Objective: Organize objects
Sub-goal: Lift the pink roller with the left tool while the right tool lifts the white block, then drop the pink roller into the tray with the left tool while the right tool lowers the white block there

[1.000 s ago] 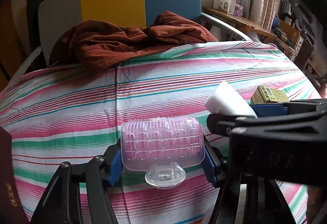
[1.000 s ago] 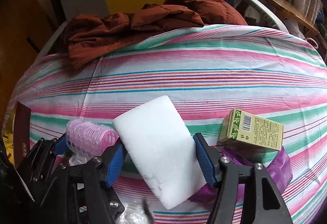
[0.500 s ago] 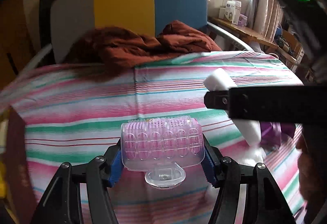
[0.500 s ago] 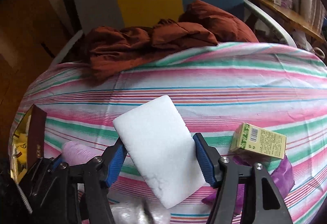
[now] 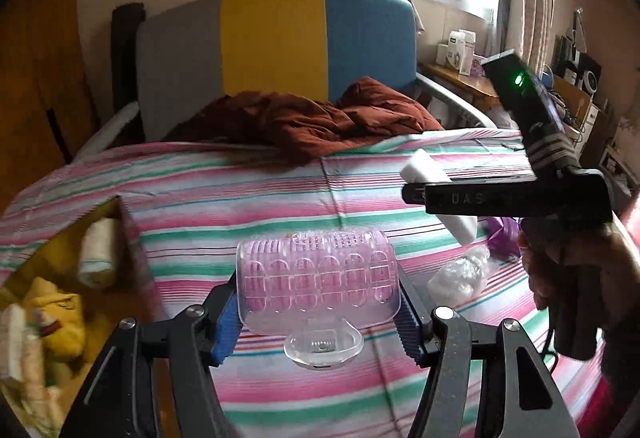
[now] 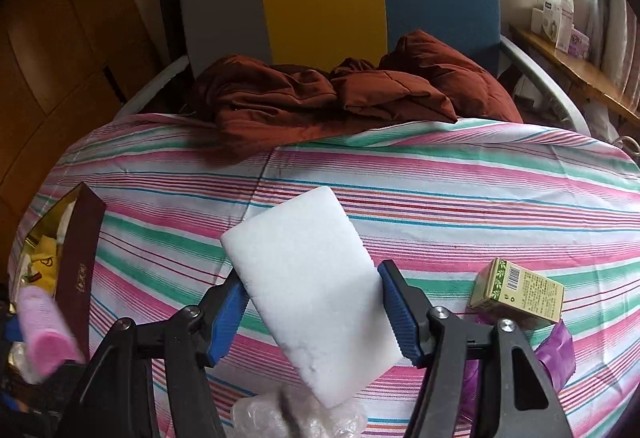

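Left gripper clamped on pink hair roller, raised above striped bed beside open box; right gripper gripping white sponge. Risk: smooth, round roller slipping out before reaching box.

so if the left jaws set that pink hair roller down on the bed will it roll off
Possibly. The pink cylindrical plastic hair roller is round, so it could roll, though its clear clip may act as a stop. It looks hollow and light. The soft striped bedsheet would probably slow it.
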{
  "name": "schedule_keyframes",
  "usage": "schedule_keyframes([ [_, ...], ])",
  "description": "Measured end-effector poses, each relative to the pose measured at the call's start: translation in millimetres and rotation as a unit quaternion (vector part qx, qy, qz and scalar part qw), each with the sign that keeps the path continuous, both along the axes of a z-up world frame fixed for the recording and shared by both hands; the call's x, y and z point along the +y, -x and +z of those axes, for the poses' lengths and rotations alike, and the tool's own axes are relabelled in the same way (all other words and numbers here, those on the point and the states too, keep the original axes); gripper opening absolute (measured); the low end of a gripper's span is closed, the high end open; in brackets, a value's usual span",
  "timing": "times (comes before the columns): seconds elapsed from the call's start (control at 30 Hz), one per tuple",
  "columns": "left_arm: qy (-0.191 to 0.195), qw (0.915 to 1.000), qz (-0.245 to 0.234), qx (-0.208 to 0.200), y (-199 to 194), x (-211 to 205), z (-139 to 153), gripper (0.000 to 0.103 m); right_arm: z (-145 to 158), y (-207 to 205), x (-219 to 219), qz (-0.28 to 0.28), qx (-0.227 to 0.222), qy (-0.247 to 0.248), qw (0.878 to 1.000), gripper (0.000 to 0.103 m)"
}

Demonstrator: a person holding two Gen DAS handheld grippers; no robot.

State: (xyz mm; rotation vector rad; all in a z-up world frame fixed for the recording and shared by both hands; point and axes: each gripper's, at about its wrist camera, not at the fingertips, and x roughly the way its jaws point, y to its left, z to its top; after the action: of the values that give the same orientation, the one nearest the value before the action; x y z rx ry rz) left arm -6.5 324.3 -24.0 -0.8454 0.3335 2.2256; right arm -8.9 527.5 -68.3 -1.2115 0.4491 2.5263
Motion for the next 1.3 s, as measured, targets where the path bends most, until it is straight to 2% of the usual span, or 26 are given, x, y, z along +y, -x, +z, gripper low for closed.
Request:
schedule_keyframes([
  [0.4, -0.008, 0.9992, 0.039, 0.002, 4.3, -71.5, 17.9, 0.064, 4.4, 4.7, -14.4, -0.012, -0.011, -0.043, 0.999, 0.065],
  [0.67, -0.015, 0.997, 0.076, 0.003, 12.8, -120.2, 21.1, 0.065, 25.0, 10.7, -58.6, 0.027, -0.015, -0.044, 0.999, 0.065],
  [0.97, -0.026, 0.9932, 0.112, -0.017, 21.2, -164.6, 17.3, 0.065, 50.4, 21.4, -126.7, 0.076, 0.009, 0.008, 0.997, 0.065],
  [1.3, -0.038, 0.989, 0.138, -0.038, 24.6, -203.7, 7.8, 0.065, 57.5, 32.2, -204.5, 0.122, 0.038, 0.081, 0.989, 0.065],
])
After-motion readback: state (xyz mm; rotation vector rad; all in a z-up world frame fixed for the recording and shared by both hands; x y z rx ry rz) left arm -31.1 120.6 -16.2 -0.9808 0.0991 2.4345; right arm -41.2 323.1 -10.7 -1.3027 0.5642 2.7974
